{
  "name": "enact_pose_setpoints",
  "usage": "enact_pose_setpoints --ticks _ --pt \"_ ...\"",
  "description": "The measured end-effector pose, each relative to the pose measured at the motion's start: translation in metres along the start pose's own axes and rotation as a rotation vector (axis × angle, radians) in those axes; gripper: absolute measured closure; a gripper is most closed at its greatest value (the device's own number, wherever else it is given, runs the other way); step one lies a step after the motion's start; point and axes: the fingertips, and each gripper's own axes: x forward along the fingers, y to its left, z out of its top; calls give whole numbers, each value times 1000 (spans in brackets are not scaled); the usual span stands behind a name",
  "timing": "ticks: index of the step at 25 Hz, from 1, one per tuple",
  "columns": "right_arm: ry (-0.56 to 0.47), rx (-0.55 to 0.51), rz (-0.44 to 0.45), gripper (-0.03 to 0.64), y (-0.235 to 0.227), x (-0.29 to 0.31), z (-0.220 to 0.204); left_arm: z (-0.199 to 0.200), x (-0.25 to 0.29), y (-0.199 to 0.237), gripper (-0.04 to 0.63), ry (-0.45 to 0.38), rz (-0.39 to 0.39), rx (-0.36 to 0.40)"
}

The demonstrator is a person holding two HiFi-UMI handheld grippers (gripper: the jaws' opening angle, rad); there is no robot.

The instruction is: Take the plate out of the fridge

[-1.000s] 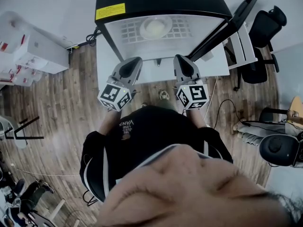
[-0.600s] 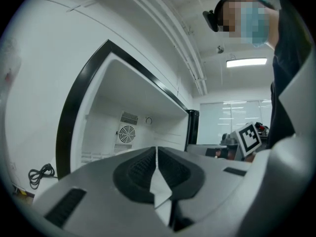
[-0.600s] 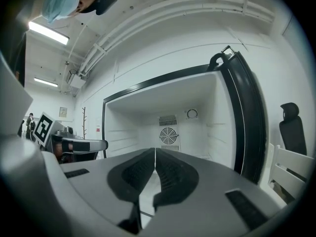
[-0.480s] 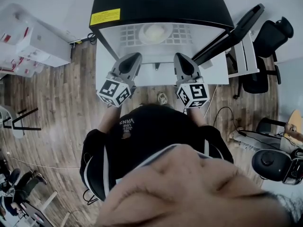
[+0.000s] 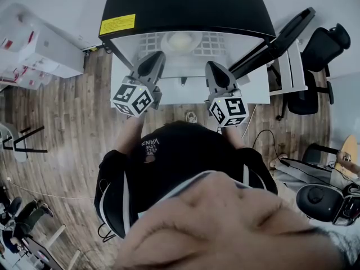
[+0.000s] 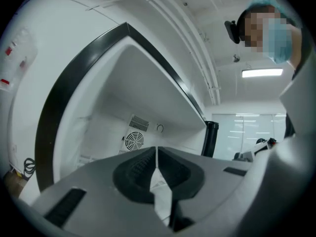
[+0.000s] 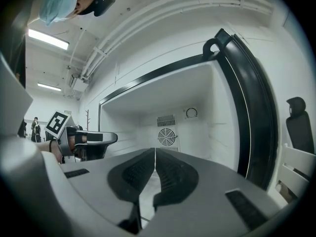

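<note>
**Head view: plate (image 5: 180,40) sits inside the open fridge (image 5: 185,4), left hand-held gripper (image 5: 157,56) and right hand-held gripper (image 5: 212,67) both closed**

From above we see the black-topped fridge standing with its door (image 5: 275,38) swung open to the right. The pale round plate lies on the white wire shelf (image 5: 149,41) in the lit compartment, about midway across its width. We hold the two hand-held grippers side by side in front of the opening, each pointing into the fridge with its tips at the lower front edge. The plate lies beyond and between them, and neither one touches it. The left one's marker cube (image 5: 133,99) tilts a little outward, towards the wooden floor (image 5: 67,128).

In the left gripper view the ribbed pads meet in a thin seam, so this hand-held gripper is fully narrowed and holds nothing. Past it we see the white back wall of the fridge and a round fan grille (image 6: 133,141).

The right gripper view shows the same: jaws pressed together and empty. The fan grille is dead ahead, the black door frame curves up the right side, and the other hand-held gripper is in view at the left edge. An office chair (image 5: 318,38) stands behind the open door (well clear of everything we handle).
</note>
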Motion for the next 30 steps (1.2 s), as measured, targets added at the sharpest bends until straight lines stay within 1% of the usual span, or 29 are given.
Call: enact_pose_setpoints --ticks 2,4,12,20,25,28,30 --pt "-3 1 3 604 -3 1 1 2 4 3 571 -5 20 -13" --pt "-4 5 6 604 -5 2 1 3 8 7 571 0 33 -47" --pt "-1 19 23 604 -13 8 -1 -9 20 25 569 46 89 -211" --pt "6 32 27 604 -21 10 -3 -32 25 39 569 88 131 -405" --pt "15 41 30 604 -24 11 -6 -43 25 49 569 102 159 -491" --pt "16 47 34 604 -24 12 -7 -49 26 51 569 114 158 -567" --pt "16 50 36 604 -25 13 -8 -52 27 54 568 120 164 -602"
